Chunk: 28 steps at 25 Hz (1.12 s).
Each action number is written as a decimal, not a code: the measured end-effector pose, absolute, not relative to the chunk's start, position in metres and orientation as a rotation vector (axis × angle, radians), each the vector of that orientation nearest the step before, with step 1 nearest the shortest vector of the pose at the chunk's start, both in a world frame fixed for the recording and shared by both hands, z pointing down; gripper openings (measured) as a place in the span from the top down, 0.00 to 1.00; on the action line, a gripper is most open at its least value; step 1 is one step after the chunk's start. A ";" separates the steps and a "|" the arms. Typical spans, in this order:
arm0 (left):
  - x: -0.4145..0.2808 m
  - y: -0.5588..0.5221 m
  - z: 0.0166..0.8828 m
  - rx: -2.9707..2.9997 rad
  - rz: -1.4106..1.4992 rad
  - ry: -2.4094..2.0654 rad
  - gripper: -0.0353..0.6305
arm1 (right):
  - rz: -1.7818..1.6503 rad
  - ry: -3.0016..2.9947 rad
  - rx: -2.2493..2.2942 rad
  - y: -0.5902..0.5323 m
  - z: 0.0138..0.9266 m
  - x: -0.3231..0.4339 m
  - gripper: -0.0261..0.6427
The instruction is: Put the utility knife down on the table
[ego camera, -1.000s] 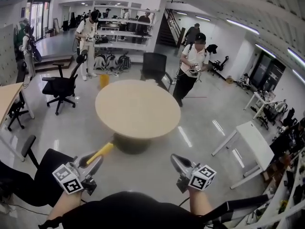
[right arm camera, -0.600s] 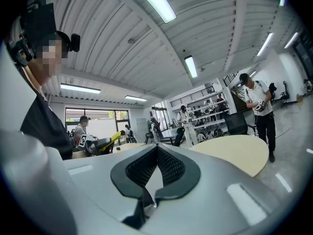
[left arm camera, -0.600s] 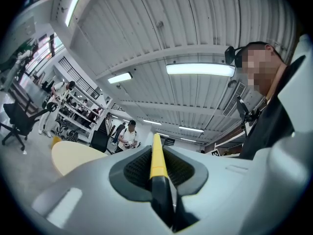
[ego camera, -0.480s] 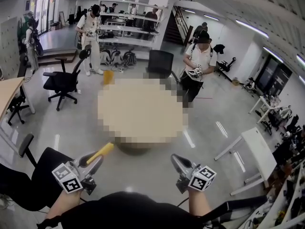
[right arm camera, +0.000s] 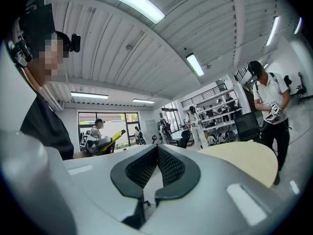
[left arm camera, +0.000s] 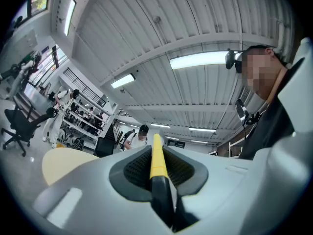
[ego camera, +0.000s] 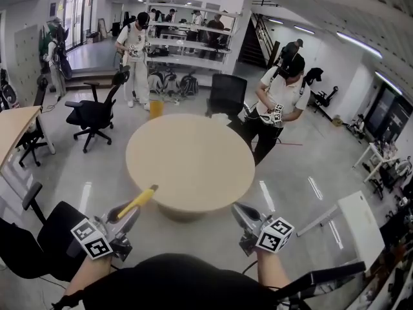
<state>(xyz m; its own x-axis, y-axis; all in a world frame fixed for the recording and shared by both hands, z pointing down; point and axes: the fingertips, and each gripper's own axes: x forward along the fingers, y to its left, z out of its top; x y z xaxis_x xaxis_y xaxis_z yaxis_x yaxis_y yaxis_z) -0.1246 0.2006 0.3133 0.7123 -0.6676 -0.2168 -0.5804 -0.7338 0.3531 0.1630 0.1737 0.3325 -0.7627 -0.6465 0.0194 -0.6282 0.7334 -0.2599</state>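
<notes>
My left gripper (ego camera: 129, 213) is shut on a utility knife (ego camera: 139, 201) with a yellow front and black body. The knife sticks out forward and up, and its tip shows over the near edge of the round beige table (ego camera: 190, 160). In the left gripper view the knife (left arm camera: 157, 158) lies clamped between the dark pads, with the table (left arm camera: 63, 160) low at the left. My right gripper (ego camera: 240, 212) is held beside it at the same height, shut with nothing in it. In the right gripper view its pads (right arm camera: 168, 168) meet, and the table (right arm camera: 244, 160) lies to the right.
A person in a white shirt (ego camera: 277, 102) stands just beyond the table's far right. Black office chairs stand at the back left (ego camera: 93, 115), behind the table (ego camera: 227, 95) and at my near left (ego camera: 39, 237). A white desk (ego camera: 358, 225) is at the right.
Both grippers have moved forward together towards the round table, which now sits closer and larger in view. The knife tip now overlaps its near edge. The grip is unchanged.
</notes>
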 end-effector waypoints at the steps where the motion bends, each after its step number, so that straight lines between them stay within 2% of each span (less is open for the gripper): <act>1: -0.112 0.195 0.312 2.658 -0.483 -0.989 0.85 | -0.390 2.861 -1.041 0.167 0.332 0.174 0.94; 7: -0.053 0.165 0.314 2.655 -0.438 -1.007 0.85 | -0.445 2.838 -1.014 0.133 0.343 0.233 0.94; 16: -0.005 0.132 0.324 2.654 -0.371 -0.990 0.85 | -0.501 2.810 -1.015 0.101 0.363 0.276 0.94; 23: -0.006 0.100 0.334 2.637 -0.388 -0.942 0.85 | -0.534 2.805 -1.063 0.079 0.371 0.276 0.94; 28: -0.036 0.059 0.344 2.633 -0.421 -0.891 0.85 | -0.494 2.813 -1.125 0.050 0.367 0.248 0.94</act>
